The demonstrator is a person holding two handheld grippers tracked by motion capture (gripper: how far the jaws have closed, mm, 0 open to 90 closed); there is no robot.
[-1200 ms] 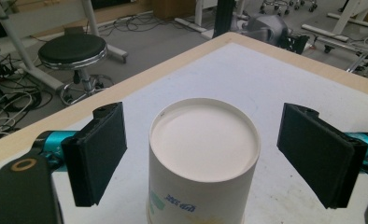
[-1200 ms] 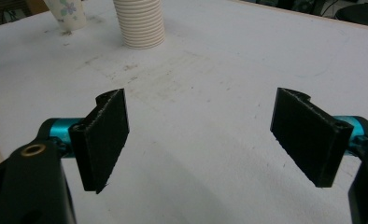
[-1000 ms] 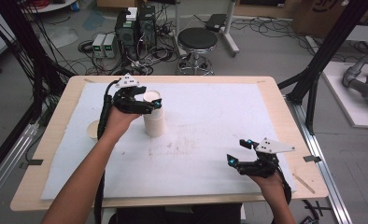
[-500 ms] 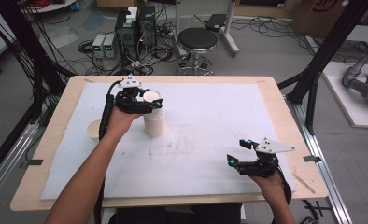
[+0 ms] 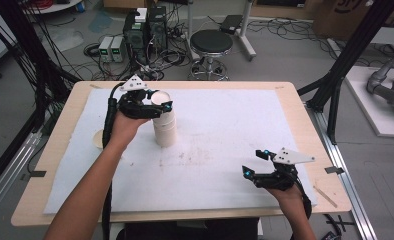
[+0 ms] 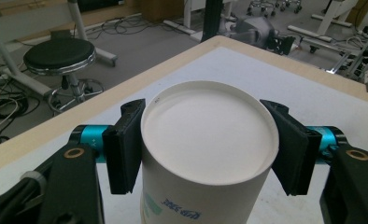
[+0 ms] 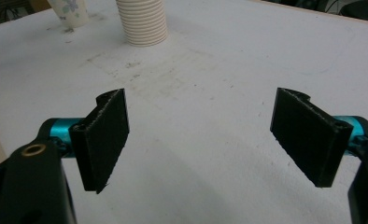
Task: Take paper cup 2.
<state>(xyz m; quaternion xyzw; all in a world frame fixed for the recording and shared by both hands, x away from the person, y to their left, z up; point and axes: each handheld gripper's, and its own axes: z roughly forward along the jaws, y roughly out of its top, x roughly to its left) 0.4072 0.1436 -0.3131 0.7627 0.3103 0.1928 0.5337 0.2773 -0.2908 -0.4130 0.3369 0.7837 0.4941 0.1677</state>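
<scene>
The left tool (image 5: 155, 106) has just been closing its jaws, and now both black pads (image 6: 122, 145) press on the sides of the top paper cup (image 6: 209, 154), just under its rim. This cup sits upside down on the stack of cups (image 5: 164, 126), which stands on the far left part of the desk (image 5: 285, 87), on the white sheet (image 5: 225, 135). In the left gripper view the cup's flat bottom faces up between the pads.

I think the cup is very light and its thin paper wall is soft, so a strong squeeze will dent it. The bottom ring is the stiffest place, and the tool holds near there, which seems a good choice. The waxy surface can be a little slippery, and nested cups often stick together, so the next cup may rise with it when it is lifted.

The right tool (image 5: 257, 162) rests at the near right of the desk with its jaws wide apart and nothing between them. In the right gripper view the ribbed stack shows far ahead, and another cup (image 7: 70, 11) with a printed pattern stands to its left.
</scene>
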